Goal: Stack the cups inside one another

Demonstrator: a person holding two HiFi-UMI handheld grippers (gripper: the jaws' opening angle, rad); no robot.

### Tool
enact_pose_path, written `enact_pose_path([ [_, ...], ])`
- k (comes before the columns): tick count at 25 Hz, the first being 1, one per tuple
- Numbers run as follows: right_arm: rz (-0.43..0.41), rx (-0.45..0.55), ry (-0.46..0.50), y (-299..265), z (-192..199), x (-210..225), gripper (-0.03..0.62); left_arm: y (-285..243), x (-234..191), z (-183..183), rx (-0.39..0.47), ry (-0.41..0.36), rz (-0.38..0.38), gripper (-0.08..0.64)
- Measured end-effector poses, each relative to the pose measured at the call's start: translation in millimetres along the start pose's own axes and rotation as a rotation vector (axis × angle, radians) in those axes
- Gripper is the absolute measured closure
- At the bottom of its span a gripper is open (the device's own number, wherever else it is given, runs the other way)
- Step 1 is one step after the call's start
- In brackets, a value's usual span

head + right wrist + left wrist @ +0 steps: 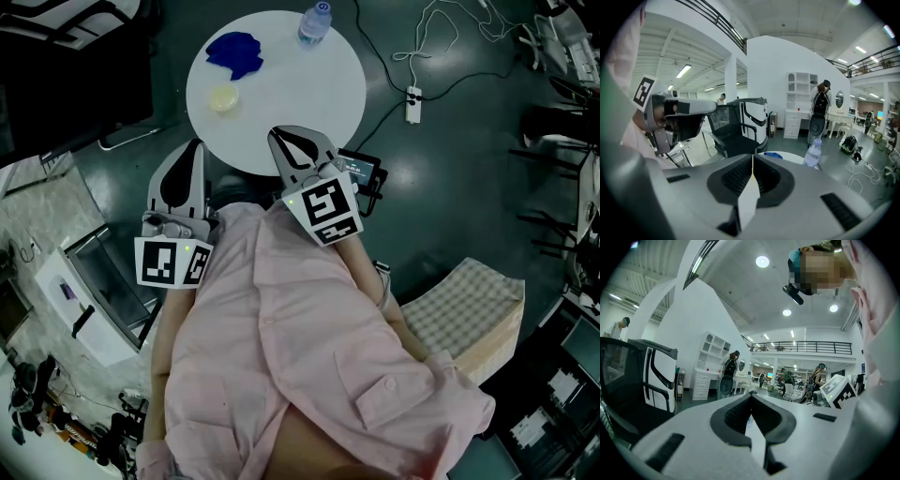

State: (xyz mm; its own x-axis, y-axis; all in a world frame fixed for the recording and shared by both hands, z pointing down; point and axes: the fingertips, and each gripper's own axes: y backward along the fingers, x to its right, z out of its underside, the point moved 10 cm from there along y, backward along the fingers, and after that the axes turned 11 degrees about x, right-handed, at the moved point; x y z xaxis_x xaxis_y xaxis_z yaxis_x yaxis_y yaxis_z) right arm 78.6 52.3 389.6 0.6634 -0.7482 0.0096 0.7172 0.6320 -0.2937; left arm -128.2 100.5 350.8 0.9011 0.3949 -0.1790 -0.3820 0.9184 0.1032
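- The head view alone shows everything on the round white surface [300,84]. A pale yellow round cup [223,97] sits left of its centre. A dark blue item [234,52], whose shape cannot be made out, lies just beyond the cup towards the far rim. A clear plastic water bottle with a blue cap [315,23] stands at the far rim.
- The right gripper view catches only the surface's edge [787,157], a sliver of the blue item [772,154] and the bottle [813,153]. It also takes in the left claw's body beside the surface.
- The left gripper view looks level across a large room, with the right gripper's marker cube [839,391] at its right.
- The left claw [196,143] [751,394] is held at the surface's near left rim. Its tips meet and it grips nothing.
- The right claw [275,134] [753,155] points down over the surface's near part. It is fully closed and empty, well apart from the cup.
- A person's pink shirt [309,356] fills the side nearest the surface's near rim.
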Motion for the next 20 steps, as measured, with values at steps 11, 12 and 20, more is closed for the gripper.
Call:
enact_pose_path([
  [11, -0.007, -0.002, 0.001, 2.9, 0.9, -4.3, 0.56, 7.5, 0.5, 0.8, 0.005, 0.016, -0.017, 0.551],
  [12, -0.008, -0.003, 0.001, 3.3, 1.0, -4.5, 0.56, 7.6, 1.1, 0.7, 0.005, 0.015, -0.016, 0.551],
  [20, -0.017, -0.008, 0.005, 5.2, 2.5, -6.6, 0.56, 10.2, 3.4, 1.7, 0.007, 0.019, -0.019, 0.551],
])
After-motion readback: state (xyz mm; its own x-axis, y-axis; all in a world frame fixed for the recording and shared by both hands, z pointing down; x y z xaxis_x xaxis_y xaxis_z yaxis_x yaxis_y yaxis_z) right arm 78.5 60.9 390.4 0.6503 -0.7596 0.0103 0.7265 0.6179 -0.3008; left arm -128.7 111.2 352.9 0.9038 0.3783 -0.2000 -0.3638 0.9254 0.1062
